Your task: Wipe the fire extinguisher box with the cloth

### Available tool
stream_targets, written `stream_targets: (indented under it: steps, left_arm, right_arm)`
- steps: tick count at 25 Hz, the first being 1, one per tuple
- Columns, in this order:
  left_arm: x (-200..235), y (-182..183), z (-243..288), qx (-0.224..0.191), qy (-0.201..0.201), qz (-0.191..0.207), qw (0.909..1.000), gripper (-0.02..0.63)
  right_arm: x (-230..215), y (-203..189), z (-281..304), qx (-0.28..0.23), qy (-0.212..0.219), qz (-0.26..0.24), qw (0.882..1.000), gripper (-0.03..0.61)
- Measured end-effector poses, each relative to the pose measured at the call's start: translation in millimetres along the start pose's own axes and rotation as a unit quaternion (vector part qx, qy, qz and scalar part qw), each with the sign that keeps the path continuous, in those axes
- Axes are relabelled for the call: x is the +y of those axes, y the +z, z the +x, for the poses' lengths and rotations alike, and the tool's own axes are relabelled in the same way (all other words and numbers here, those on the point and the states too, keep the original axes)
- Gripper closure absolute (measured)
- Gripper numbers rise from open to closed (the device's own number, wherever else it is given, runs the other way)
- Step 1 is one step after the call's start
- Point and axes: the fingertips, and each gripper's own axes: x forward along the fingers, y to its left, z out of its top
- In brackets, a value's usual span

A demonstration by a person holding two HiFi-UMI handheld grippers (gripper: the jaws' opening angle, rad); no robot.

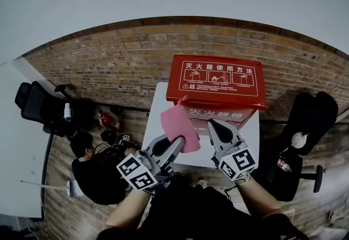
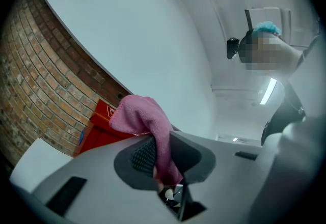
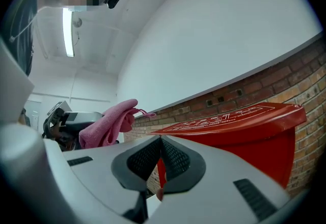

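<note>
The red fire extinguisher box (image 1: 218, 83) with white printed instructions on its lid stands on a white table (image 1: 157, 107) against a brick wall. My left gripper (image 1: 179, 142) is shut on a pink cloth (image 1: 178, 126), which hangs upright just in front of the box's left front corner. In the left gripper view the cloth (image 2: 147, 123) is pinched between the pads and the box (image 2: 97, 129) lies beyond it. My right gripper (image 1: 214, 124) is shut with nothing in it, close to the box's front. In the right gripper view the box (image 3: 244, 126) is on the right and the cloth (image 3: 109, 123) on the left.
A person in black (image 1: 92, 171) crouches at the left among small items on the floor. A black office chair (image 1: 38, 103) stands at the far left and another black chair (image 1: 305, 124) at the right of the table. The brick wall (image 1: 120, 64) runs behind the box.
</note>
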Motion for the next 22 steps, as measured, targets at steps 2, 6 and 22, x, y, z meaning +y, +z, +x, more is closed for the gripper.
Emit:
stream_targets:
  steps: [2,6,22]
  left_arm:
    - [0,2,1,-0.001,0.002,0.004,1.0000,0.522]
    - [9,12,5,-0.002,0.005,0.010,0.9999,0.522]
    - [71,67,24,0.005,-0.052,-0.026,0.9983,0.522]
  right_arm:
    - [-1,-1,1,0.000,0.001,0.005,1.000,0.558]
    - [-2,2,7,-0.002,0.001,0.003,1.000,0.558]
    - [-2,44,66,-0.027,-0.044,-0.028,0.998,0.558]
